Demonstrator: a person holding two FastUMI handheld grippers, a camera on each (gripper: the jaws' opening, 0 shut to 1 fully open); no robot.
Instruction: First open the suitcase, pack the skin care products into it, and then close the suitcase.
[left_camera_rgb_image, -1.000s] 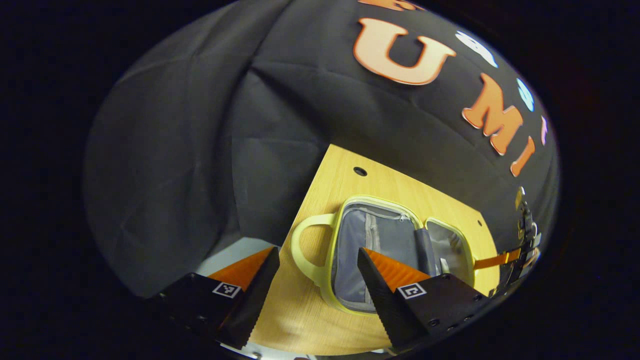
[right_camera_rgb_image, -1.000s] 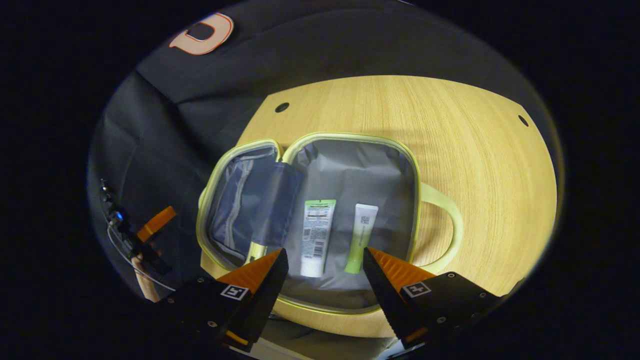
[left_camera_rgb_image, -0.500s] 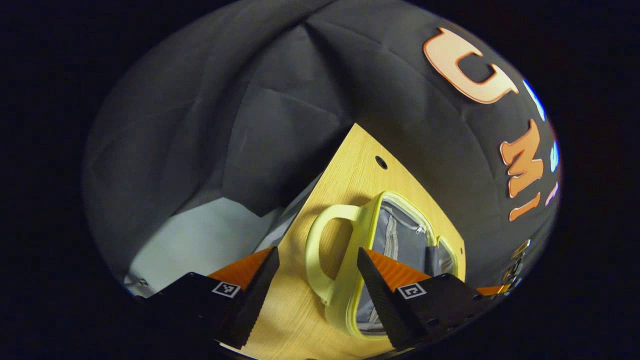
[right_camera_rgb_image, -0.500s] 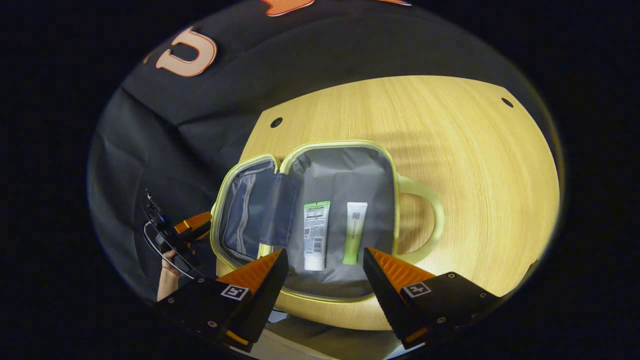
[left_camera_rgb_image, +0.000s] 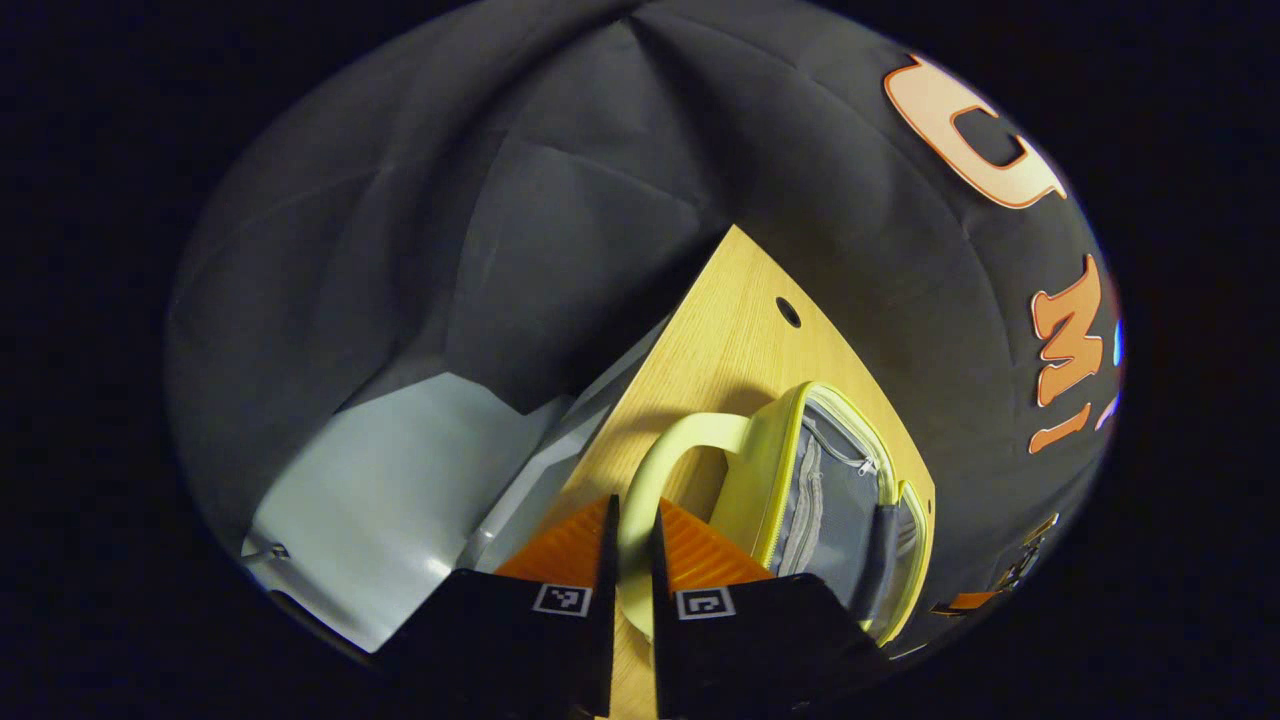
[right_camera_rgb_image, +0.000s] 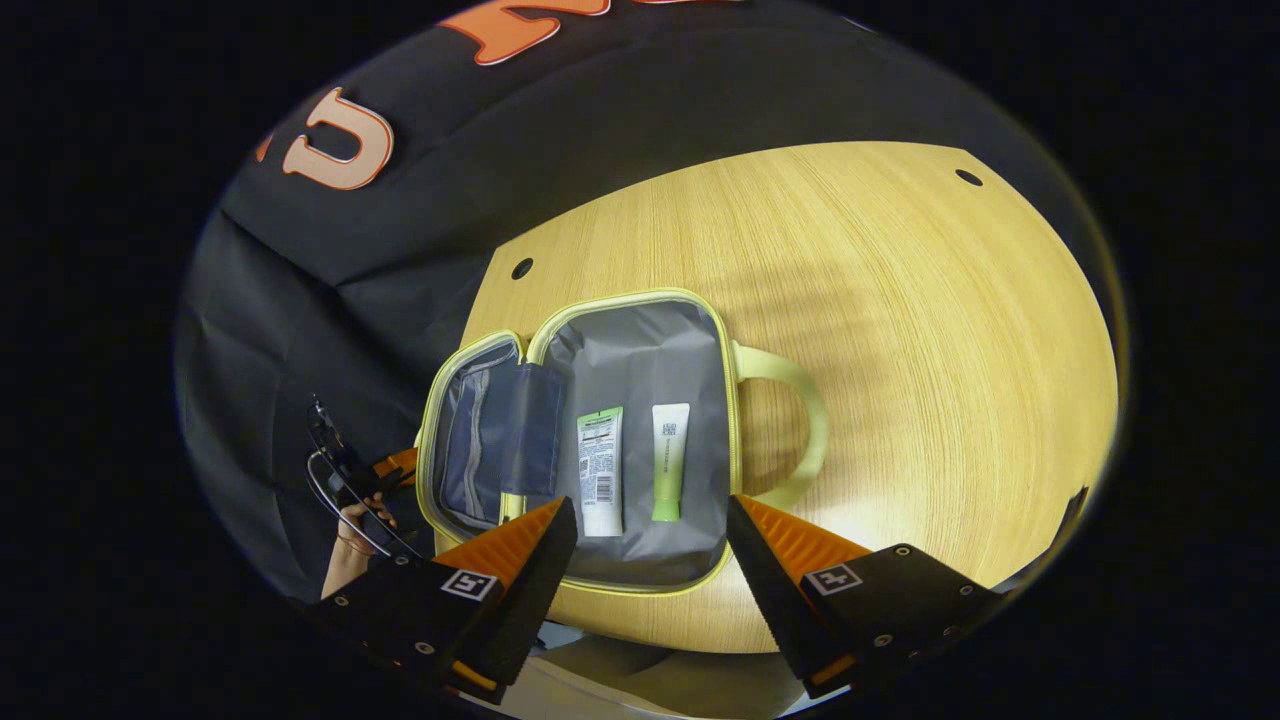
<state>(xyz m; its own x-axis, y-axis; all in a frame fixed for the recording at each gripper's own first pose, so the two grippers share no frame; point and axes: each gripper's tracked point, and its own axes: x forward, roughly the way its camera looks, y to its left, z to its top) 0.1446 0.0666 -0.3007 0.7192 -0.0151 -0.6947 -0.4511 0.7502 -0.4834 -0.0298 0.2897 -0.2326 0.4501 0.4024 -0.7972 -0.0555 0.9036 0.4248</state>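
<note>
Black cloth hangs behind a pale wooden table (right_camera_rgb_image: 900, 330) on which the yellow-green suitcase (right_camera_rgb_image: 640, 300) lies unzipped and spread flat, its grey lining showing. At its left side, in the left gripper view, the left gripper (left_camera_rgb_image: 632, 545) has its fingers drawn in tight on the suitcase's looped handle (left_camera_rgb_image: 660, 470), pinching it from both sides. Moving right, in the right gripper view, a white tube (right_camera_rgb_image: 600, 470) and a green tube (right_camera_rgb_image: 668, 462) lie side by side in the open half, near the front rim, and the right gripper (right_camera_rgb_image: 650, 540) hovers above with its fingers spread wide, holding nothing.
</note>
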